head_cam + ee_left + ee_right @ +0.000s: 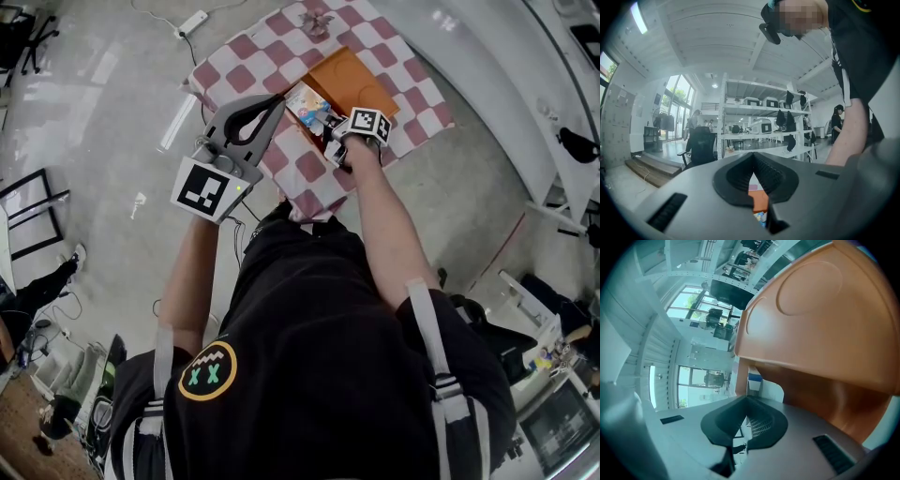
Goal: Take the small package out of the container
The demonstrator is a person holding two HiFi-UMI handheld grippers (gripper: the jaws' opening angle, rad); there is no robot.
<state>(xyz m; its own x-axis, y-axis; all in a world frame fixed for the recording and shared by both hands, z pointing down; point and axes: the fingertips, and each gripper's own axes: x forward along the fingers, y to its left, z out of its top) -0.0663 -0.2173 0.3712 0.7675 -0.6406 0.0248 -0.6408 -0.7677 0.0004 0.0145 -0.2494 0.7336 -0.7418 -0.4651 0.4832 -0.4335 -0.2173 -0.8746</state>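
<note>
An orange container (pixel 349 79) stands open on the checkered cloth (pixel 251 49), with colourful packages (pixel 309 107) at its near end. My right gripper (pixel 339 141) reaches into that end. In the right gripper view its jaws (pixel 747 398) are shut on the edge of a small white package with a blue stripe (pixel 754 380), under the orange lid (pixel 820 319). My left gripper (pixel 276 101) hangs raised to the left of the container, shut and empty. In the left gripper view its tips (pixel 753 155) meet, with the container (pixel 759 201) glimpsed below them.
The cloth-covered table (pixel 412 127) is small, with grey floor all round. A dark crumpled object (pixel 315 21) lies at the cloth's far end. A power strip (pixel 192 21) lies on the floor beyond. White shelving (pixel 759 117) shows in the left gripper view.
</note>
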